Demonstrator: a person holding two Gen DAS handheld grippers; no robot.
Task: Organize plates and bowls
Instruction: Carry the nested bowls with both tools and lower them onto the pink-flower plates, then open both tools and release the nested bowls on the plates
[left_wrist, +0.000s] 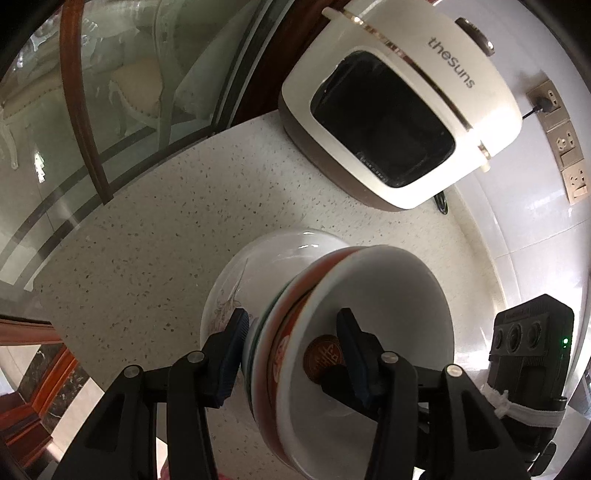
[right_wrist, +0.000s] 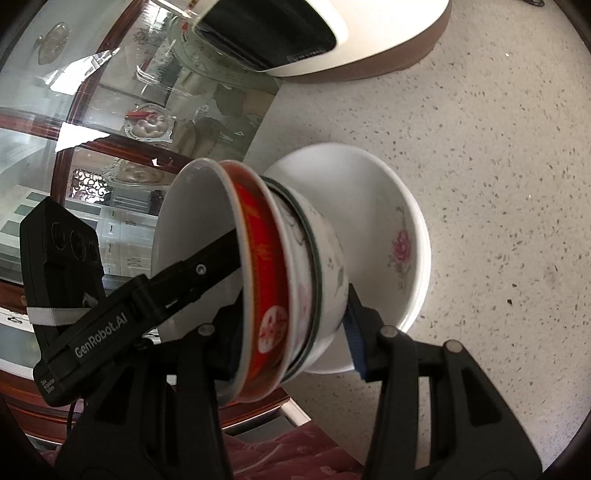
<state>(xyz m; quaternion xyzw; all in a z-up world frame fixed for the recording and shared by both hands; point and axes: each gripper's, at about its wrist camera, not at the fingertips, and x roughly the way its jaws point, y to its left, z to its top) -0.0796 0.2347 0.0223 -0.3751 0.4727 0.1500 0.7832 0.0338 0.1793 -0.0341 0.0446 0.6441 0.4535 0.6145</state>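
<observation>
Both claws clamp one nested stack of bowls, tipped on its side: the left claw (left_wrist: 291, 354) and the right claw (right_wrist: 295, 332) each pinch its rims. The stack (right_wrist: 280, 280) hangs just above the flowered bowl (right_wrist: 402, 236) on the speckled surface (right_wrist: 480, 147), its base pointing into that bowl.

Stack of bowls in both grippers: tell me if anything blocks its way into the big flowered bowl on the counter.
Nothing visible does. The stack of bowls, clamped by the left gripper and right gripper, hangs tilted just over the flowered bowl, whose inside looks empty. The white appliance stands well behind.
</observation>
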